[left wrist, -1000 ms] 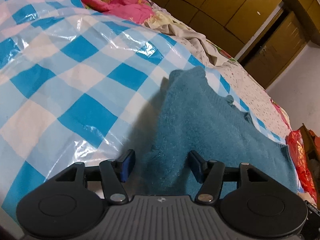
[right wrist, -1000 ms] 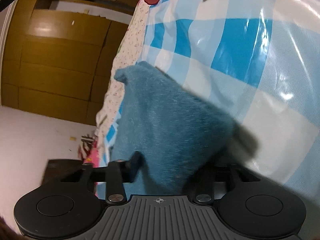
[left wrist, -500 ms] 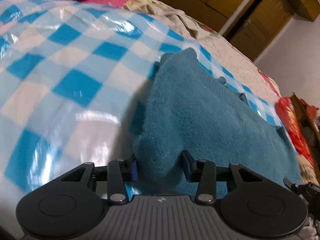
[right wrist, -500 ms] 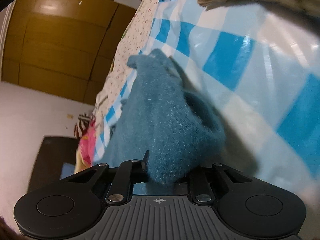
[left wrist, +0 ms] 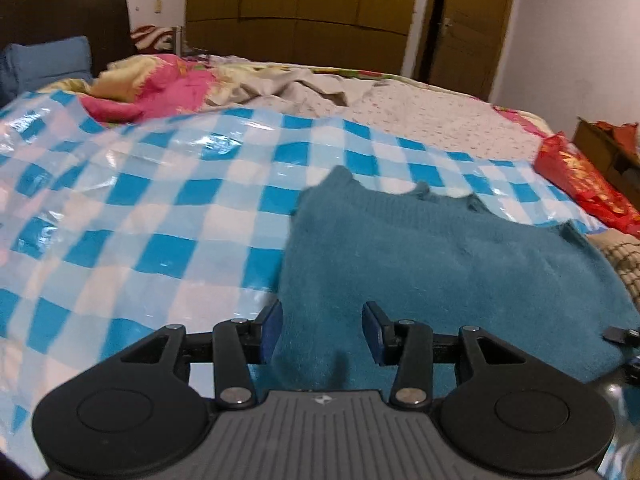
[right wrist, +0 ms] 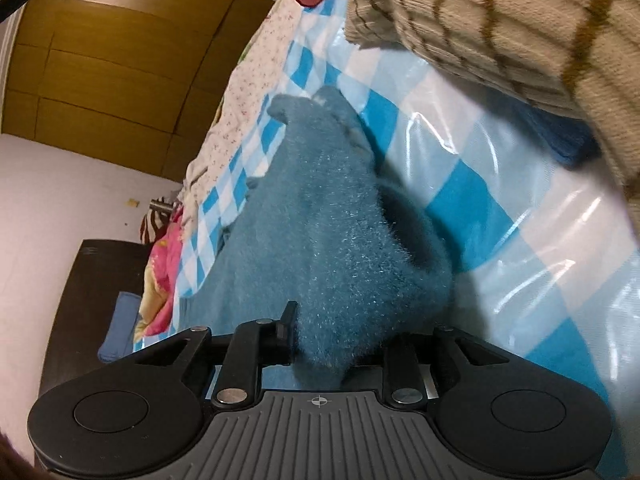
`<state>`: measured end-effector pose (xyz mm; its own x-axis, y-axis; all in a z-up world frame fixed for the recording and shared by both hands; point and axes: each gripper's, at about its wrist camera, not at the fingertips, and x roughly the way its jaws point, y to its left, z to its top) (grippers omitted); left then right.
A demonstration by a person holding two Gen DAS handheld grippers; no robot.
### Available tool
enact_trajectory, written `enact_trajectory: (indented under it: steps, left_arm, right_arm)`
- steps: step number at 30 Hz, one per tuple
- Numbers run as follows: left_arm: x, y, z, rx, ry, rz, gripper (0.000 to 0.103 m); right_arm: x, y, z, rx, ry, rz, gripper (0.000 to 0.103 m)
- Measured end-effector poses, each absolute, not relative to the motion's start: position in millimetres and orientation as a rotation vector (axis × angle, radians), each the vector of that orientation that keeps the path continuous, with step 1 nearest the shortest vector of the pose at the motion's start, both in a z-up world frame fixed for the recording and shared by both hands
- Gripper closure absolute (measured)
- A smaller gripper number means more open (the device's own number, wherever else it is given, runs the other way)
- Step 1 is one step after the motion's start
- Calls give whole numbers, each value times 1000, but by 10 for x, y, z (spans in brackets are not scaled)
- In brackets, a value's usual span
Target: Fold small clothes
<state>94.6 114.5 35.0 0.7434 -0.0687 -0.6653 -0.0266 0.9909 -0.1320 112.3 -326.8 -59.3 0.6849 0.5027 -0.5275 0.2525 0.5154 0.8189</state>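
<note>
A small teal knitted sweater (left wrist: 420,256) lies on the blue and white checked plastic sheet (left wrist: 160,208) over the bed. My left gripper (left wrist: 322,330) grips the sweater's near left hem between its blue pads, the cloth bunched between them. My right gripper (right wrist: 340,336) is shut on the sweater's near right hem (right wrist: 332,264), which bulges up over the fingers. The right gripper's tip shows at the right edge of the left wrist view (left wrist: 622,336).
A beige knit with brown lines (right wrist: 500,20) and a blue cloth under it lie beside the sweater. A pink and yellow blanket (left wrist: 152,88), a red bag (left wrist: 580,176), a dark headboard (left wrist: 64,12) and wooden wardrobes (left wrist: 296,8) surround the bed.
Both grippers closed on the sweater's near hem. The left wrist view has swung up to level, showing the whole bed; the right gripper has moved toward the beige knit.
</note>
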Motion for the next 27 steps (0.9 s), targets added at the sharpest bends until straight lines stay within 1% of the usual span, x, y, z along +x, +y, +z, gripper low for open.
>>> enact_trajectory:
  steps: [3,6,9,11,15,18,19,20,21,23,24,27]
  left_arm:
    - [931,1199,387,-166,738,-7,50]
    - [994,1040,452,-150,728,-36,50]
    - [1208,765,460,-156,735,-92,50]
    - [1335,555,444,-142,737,-145,50]
    - [1641,71,287,-99,773,-257,50]
    - [1866,-282,127,-53,804,-304,50]
    - [1921,-358,82,-34,806,-302,50]
    - [1971,-423,47,-20,803,-297,50]
    - [2000,-446,36,-19,798,-291,49]
    - [2023,-431,69,-55,782,-262,49]
    - [2020,-422,112,-64,763,-251,49]
    - [2011,-478,240,15,657,-198,49]
  right_arm:
    - [976,-3349,-477,994,852,180,70]
    - [858,-3438,-300,897,837,208,68]
    - [1001,-3525,-228,837,850,257,67]
    - [1123,-3561,-214,826,882,276,65]
    - [974,-3638,-111,755,921,336,63]
    - [839,-3774,-24,729,884,291,62]
    - [845,-3826,4,749,858,284,60]
    - [882,-3866,27,766,828,290,57]
    - [958,-3887,43,771,800,296,49]
    - [1178,-3872,23,758,788,264,49]
    - [1309,-3845,-12,760,798,258,51]
    - [1597,-3734,-151,774,828,253,51]
